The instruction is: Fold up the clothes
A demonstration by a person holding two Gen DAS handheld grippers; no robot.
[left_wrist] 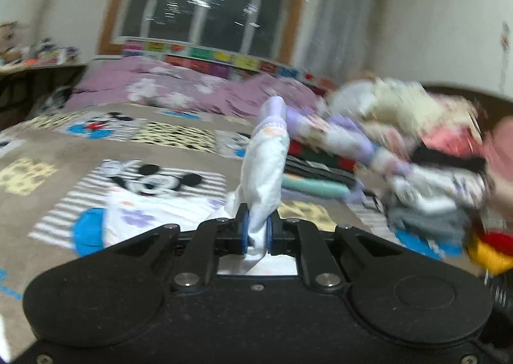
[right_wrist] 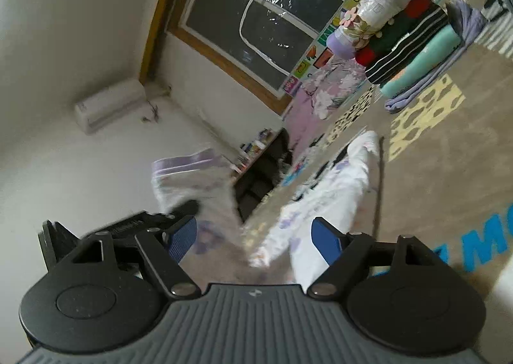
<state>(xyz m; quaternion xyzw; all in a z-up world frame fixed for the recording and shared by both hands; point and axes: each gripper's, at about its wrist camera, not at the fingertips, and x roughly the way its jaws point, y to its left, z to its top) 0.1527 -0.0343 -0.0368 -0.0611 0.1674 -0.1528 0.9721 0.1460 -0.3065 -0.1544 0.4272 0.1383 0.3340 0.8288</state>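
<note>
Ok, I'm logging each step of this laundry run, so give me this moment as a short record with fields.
surface: patterned bedspread
garment in hand: white garment with purple flowers, partly lifted, rest lying on the bedspread
left gripper: shut on the garment's fabric
right gripper: open, nothing pinched, garment seen between and beyond its fingers
folded stack: folded clothes on the bed
unfolded pile: blurred heap of clothes
fold status: not yet folded

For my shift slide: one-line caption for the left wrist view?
Left gripper shut on a white floral garment, lifting it above the cartoon-print bedspread.
</note>
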